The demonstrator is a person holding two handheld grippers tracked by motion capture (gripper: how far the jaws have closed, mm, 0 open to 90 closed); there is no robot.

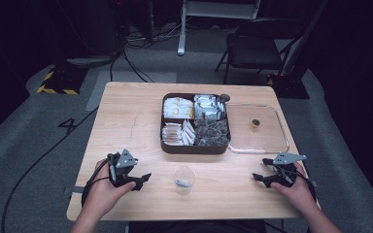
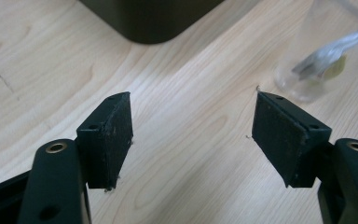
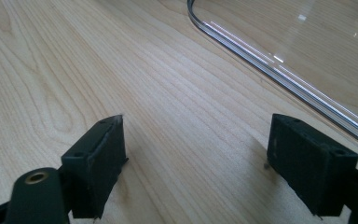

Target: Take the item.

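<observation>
The clear plastic cup point(image 1: 184, 179) stands upright near the front edge of your table point(image 1: 126, 121), between your two grippers and closer to your left one, its mouth facing up and its long axis vertical. From the high view you can make out only something pale at its bottom. Your left gripper view tells you more: the cup point(image 2: 317, 56) sits up and to the right of the jaws, and a clear plastic utensil point(image 2: 335, 49) leans inside it above a small yellowish piece; no label or print can be read on it.

Your left gripper point(image 1: 138, 182) rests low over the wood just left of the cup, its jaws spread wide with bare table between them, pinching nothing. Your right gripper point(image 1: 264, 178) sits well apart on the other side, its jaws likewise spread over bare wood.

Behind the cup lies a dark brown tray point(image 1: 194, 148) with four compartments holding pale packets and darker wrapped pieces; any writing on them is too small to read. A transparent lid point(image 1: 277, 145) lies flat just right of the tray, touching it, with a small round brown object point(image 1: 255, 123) on it. Your right gripper view shows what the high view barely does: the lid's rounded, glinting rim point(image 3: 279, 70) running across the grain just ahead of the jaws.
</observation>
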